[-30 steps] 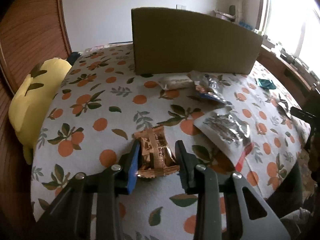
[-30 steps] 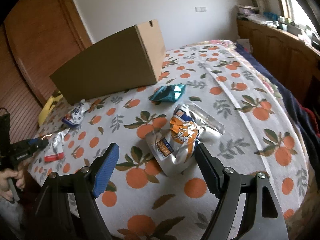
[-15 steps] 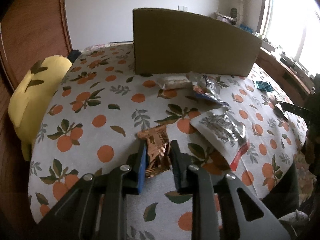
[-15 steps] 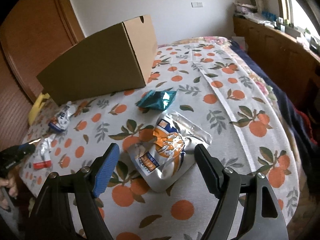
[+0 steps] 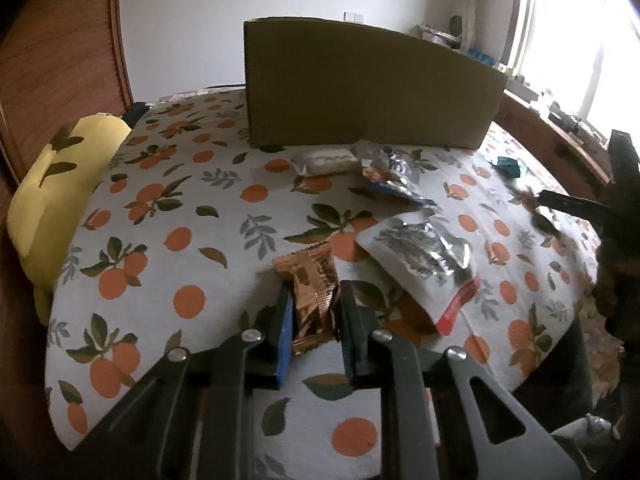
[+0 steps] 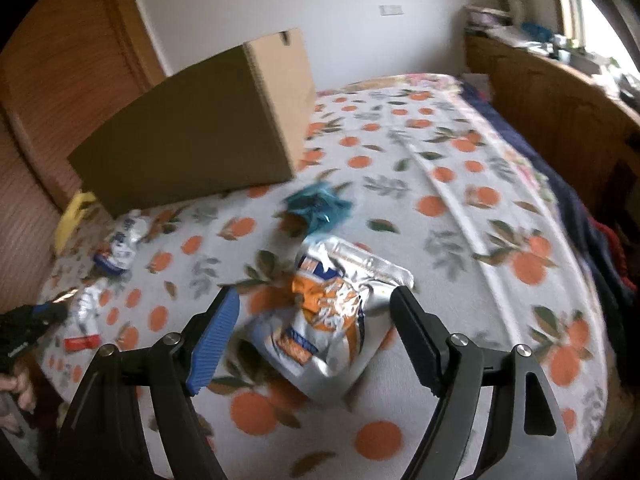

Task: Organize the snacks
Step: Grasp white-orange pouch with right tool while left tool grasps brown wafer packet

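No brand name or label text is legible on any packet; print on the pouches is too small or blurred to read.

Left tongs [image 5: 314, 314]: the jaws are closing, narrow, with the copper-brown foil snack packet [image 5: 310, 288] between them. Both pads press its sides. The packet's far end projects beyond the fingertips over the orange-and-leaf printed bedspread [image 5: 180, 208]. A second ago the jaws stood wider around the same packet lying flat; it is now pinched and creased.

Right tongs [image 6: 316, 328]: the jaws are wide. The silver pouch with orange and blue print [image 6: 328, 312] lies on the bedspread between them, touching neither pad. Compared with a second ago, the pouch sits lower and more centred in the right wrist view, and the jaw width is unchanged.

Other items:
- Brown cardboard box [image 5: 360, 88] stands at the far side of the bed.
- Pale clear-wrapped packet [image 5: 324, 162] and crumpled silver-and-blue wrapper [image 5: 394, 178] lie just in front of the box.
- White-and-silver pouch with a red strip [image 5: 424, 264] lies right of the left tongs.
- Teal crinkled wrapper [image 6: 318, 208] lies beyond the orange pouch.
- Yellow pillow [image 5: 56, 196] rests at the left edge.
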Available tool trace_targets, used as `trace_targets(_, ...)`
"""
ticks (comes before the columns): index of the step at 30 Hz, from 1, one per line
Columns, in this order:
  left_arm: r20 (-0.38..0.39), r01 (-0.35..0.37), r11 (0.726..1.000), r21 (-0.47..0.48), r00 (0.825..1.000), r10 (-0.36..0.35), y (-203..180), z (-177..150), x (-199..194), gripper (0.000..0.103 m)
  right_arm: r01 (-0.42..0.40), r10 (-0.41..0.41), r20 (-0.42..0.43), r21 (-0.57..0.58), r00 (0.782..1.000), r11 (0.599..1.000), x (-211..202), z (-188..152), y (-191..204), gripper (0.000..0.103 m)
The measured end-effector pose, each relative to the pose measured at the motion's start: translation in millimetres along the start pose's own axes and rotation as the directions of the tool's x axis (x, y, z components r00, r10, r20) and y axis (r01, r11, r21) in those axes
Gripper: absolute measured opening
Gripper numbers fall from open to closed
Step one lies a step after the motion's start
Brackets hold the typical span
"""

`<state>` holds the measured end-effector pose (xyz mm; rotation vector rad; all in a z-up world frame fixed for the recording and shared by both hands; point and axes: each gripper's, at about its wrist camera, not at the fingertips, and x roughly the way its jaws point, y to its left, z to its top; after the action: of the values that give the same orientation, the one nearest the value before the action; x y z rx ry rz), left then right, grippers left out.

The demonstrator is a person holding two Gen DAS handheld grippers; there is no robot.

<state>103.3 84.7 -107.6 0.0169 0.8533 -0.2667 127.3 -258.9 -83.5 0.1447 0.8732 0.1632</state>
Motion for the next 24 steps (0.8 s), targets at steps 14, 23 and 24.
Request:
trace_targets(14, 0.03, 0.026, 1.0, 0.015, 0.999, -0.027, -12.2, 3.7, -11.4, 0.018, 0.181, -0.187, -0.021, -0.163, 0.982, 0.97, 14.1, -0.6, 26.5, 0.063)
trace_targets(23, 0.036, 0.038, 0.999, 0.018, 0.999, -0.039, -18.1, 4.3, -13.8, 0.018, 0.155, -0.165, -0.028, -0.207, 0.986, 0.966, 12.0, -1.4, 32.7, 0.042)
trace_targets(24, 0.037, 0.038, 0.999, 0.017, 0.999, -0.039, -18.0, 4.1, -13.8, 0.018, 0.16, -0.17, -0.024, -0.224, 0.985, 0.961, 11.0, -2.3, 35.8, 0.042)
